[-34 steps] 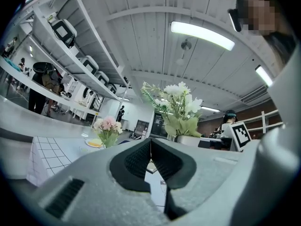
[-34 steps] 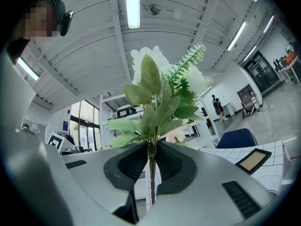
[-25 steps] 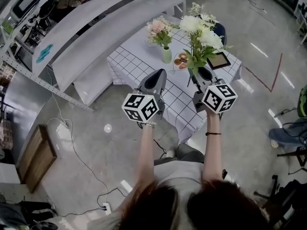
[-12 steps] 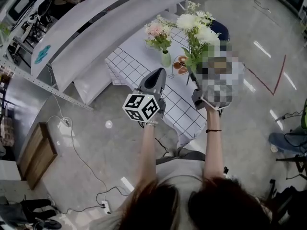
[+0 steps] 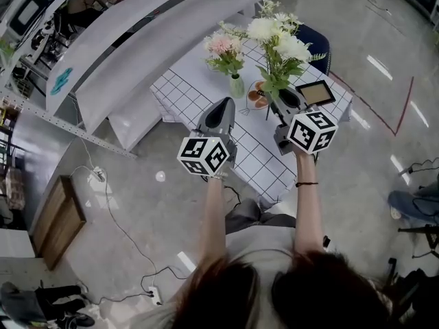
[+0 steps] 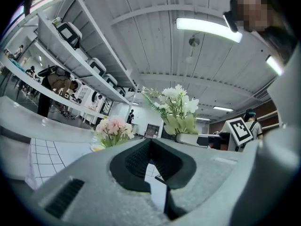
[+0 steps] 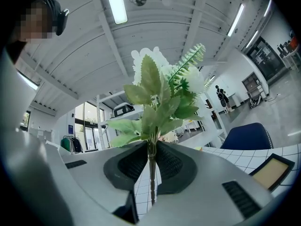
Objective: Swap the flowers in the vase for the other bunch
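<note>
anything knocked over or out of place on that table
Nothing stands out. The pale green vase stands upright on the checked tablecloth with the pink flowers in it. The white bunch is off the table only because the right gripper holds it upright by the stem.

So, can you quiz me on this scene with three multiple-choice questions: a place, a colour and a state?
1. The vase stands on: A the floor; B the checked table; C a shelf.
2. The flowers in it are: A pink; B blue; C orange.
3. The right gripper is: A open and empty; B holding a plate; C shut on the stem of the white bunch.
Answers: B, it stands on the table; A, pink blooms; C, the stem is pinched between the jaws.
</note>
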{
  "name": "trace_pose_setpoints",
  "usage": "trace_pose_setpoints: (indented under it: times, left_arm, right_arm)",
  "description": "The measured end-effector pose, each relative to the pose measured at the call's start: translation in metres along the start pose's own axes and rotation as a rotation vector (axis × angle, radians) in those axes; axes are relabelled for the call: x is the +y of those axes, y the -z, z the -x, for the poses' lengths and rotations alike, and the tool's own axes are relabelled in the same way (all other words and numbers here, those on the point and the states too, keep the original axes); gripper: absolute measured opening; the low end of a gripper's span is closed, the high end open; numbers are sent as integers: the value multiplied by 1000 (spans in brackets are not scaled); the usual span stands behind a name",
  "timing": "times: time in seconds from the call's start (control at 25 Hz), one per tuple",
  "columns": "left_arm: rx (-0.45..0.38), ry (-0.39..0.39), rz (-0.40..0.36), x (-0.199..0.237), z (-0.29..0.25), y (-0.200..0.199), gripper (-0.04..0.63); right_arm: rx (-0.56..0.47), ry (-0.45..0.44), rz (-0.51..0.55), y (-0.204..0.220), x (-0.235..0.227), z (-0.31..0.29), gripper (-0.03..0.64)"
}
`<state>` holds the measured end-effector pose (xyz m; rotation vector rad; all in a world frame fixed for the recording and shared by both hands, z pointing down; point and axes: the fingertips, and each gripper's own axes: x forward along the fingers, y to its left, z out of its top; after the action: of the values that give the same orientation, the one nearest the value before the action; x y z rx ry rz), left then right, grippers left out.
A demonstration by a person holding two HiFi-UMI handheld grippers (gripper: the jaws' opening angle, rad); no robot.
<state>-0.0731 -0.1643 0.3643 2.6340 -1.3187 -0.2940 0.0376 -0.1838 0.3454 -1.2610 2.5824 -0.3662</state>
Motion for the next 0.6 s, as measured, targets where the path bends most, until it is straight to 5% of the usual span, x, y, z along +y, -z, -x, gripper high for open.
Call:
trace_pose_setpoints:
  times: [0.6]
  left_arm:
    - [78,-75,24,49,-31,22,12]
  right_arm:
    - [7,36,-37,9,-31,-27,51]
